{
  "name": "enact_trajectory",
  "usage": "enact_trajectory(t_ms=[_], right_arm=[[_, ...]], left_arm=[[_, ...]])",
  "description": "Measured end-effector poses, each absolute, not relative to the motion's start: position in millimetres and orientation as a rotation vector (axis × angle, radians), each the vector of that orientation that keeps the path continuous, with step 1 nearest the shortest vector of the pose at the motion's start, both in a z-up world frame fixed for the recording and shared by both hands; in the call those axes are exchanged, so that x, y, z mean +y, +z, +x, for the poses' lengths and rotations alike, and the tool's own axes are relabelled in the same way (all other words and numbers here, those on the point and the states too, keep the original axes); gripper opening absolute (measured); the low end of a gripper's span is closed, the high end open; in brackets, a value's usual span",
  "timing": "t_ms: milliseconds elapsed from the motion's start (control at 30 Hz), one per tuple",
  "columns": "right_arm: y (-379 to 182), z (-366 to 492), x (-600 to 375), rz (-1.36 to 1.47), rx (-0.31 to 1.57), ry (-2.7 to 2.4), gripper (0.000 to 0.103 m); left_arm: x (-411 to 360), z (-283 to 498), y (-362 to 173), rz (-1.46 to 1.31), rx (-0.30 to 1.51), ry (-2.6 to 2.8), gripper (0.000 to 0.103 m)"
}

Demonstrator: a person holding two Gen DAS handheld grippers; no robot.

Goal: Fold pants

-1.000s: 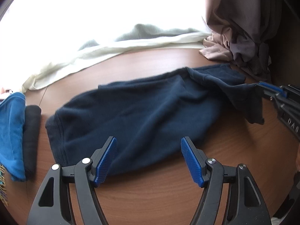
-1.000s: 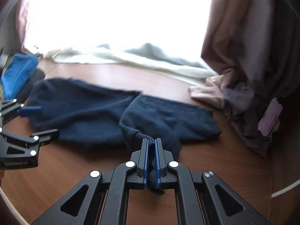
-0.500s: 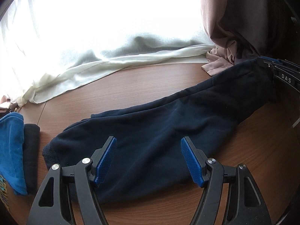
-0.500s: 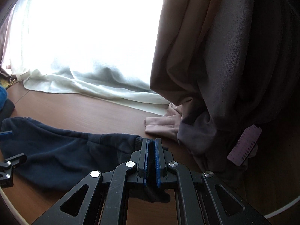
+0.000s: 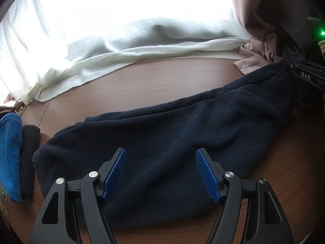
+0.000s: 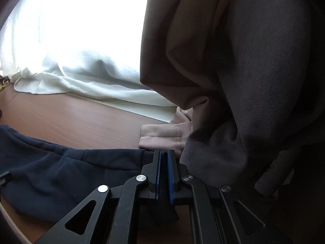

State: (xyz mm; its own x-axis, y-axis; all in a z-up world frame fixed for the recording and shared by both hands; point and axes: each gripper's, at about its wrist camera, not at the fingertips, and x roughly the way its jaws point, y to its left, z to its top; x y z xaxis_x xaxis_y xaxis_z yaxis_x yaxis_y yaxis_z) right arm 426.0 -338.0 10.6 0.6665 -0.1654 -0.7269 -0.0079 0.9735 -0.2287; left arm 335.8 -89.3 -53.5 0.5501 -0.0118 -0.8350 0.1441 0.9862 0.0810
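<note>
Dark navy pants (image 5: 172,134) lie stretched across the brown wooden table (image 5: 142,85), cuffs to the left, waist to the right. My left gripper (image 5: 161,170) is open and empty, just above the pants' near edge. My right gripper (image 6: 163,168) is shut on the pants' waistband (image 6: 113,158) at the table's right end; it shows in the left wrist view (image 5: 304,74) holding the stretched waist end.
A white sheer curtain (image 5: 121,55) pools along the table's far edge. A brown curtain (image 6: 233,71) and a pink garment (image 6: 162,136) crowd the right end. A blue cloth (image 5: 10,152) and a black cloth (image 5: 28,156) lie at the left.
My right gripper has pulled the waist end to the right and unfolded the pants to full length. The left gripper stays open over the near edge.
</note>
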Motion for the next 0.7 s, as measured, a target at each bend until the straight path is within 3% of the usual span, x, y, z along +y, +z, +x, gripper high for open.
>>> enact_trajectory(t_ms=[467,567,633,700], right_arm=[[-45.4,454.0,-367.5,-0.157,0.932,-0.129,0.008],[-34.5,442.3,-370.4,-0.101,0.913,-0.130,0.019],[-26.6,427.2,-372.6,-0.055,0.887,-0.150,0.038],[-19.7,404.8,-376.6,0.011,0.853,-0.185,0.039]], left_arm=[[-103.5,348.1,-76.8,0.186,1.031,-0.041,0.070],[-104.1,347.0,-71.1,0.186,1.012,-0.038,0.070],[-103.0,345.6,-69.0,0.174,1.007,-0.044,0.071],[-103.1,344.6,-69.2,0.172,1.008,-0.049,0.072]])
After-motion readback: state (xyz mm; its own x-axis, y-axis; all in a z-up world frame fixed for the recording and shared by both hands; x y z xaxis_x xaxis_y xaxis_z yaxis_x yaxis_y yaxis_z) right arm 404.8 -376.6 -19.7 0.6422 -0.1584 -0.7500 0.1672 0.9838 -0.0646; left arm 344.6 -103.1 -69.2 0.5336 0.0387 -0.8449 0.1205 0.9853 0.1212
